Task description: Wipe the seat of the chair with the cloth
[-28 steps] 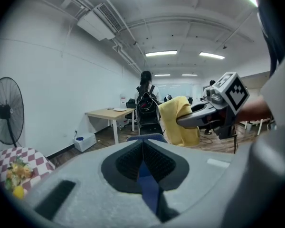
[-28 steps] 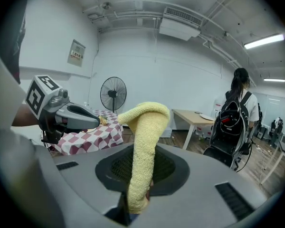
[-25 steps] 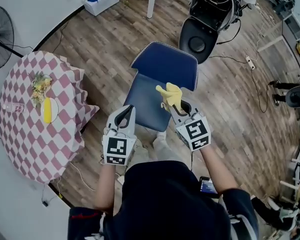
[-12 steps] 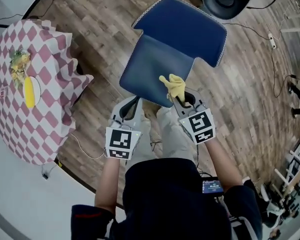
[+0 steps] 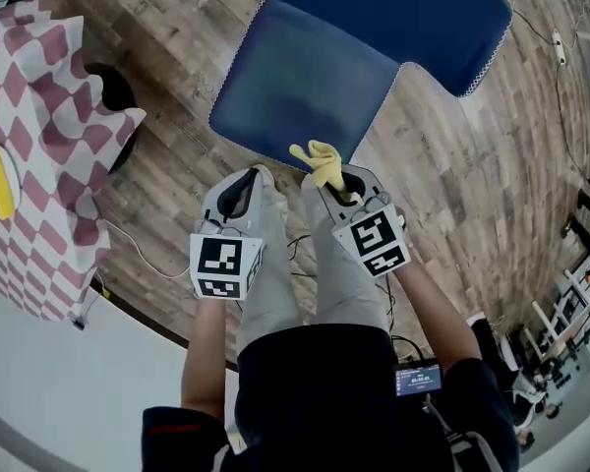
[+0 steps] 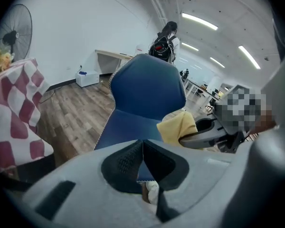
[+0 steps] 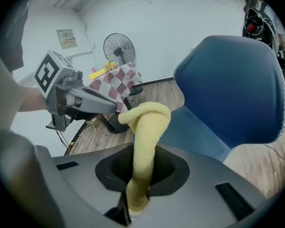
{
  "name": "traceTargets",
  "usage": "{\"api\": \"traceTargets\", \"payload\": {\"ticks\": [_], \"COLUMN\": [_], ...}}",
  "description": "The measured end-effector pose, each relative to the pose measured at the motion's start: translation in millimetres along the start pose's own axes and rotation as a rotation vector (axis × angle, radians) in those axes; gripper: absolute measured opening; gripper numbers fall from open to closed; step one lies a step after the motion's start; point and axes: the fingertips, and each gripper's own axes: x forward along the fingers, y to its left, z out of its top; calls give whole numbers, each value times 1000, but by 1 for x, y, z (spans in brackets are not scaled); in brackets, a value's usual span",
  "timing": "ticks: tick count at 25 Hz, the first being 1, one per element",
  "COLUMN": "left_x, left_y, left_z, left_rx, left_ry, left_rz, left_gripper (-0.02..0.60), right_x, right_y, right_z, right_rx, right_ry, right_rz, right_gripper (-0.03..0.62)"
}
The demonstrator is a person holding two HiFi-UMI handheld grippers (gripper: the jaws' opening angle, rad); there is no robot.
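At front edge of blue padded chair seat [image 5: 295, 87]: yellow terry cloth [image 5: 322, 160], clamped in right gripper [image 5: 334, 180] jaws, apparently not yet on seat. Left gripper [image 5: 246, 183] beside seat edge, jaws clenched, empty. Step: approach. Next: press cloth onto seat, sweep.

The seat [image 5: 295, 96] is left open right before the left gripper [image 5: 252, 175] and the right gripper [image 5: 329, 177], and its far edge is closed off by the backrest [image 5: 393, 8], which is raised behind it. To the left the way is bounded by the table [image 5: 39, 116], set well apart from the seat, with a strip of floor [image 5: 167, 165] left between for passage. Between the grippers only a narrow gap is left, the legs [image 5: 275, 273] are found just beneath them, and the cloth [image 5: 318, 157] is held out past the right jaws toward the seat's near edge.
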Motion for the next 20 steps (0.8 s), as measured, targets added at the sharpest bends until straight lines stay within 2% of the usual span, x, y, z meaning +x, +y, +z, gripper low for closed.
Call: {"api": "traceTargets", "payload": {"ticks": [5, 13, 20], "left_x": [33, 81, 113], "left_y": [1, 13, 17], "left_z": [-55, -95, -147], "left_rx": [-45, -74, -98], "left_ry": [83, 133, 237], "left_rz": [-23, -28, -59], "left_gripper": [18, 18, 20], "right_x": [30, 59, 78], "right_y": [-8, -32, -43], "right_z": [-40, -96, -122], "right_rx": [54, 88, 109], "right_ry": [45, 129, 168], "right_rz": [10, -5, -11], "right_gripper": [49, 49, 49]}}
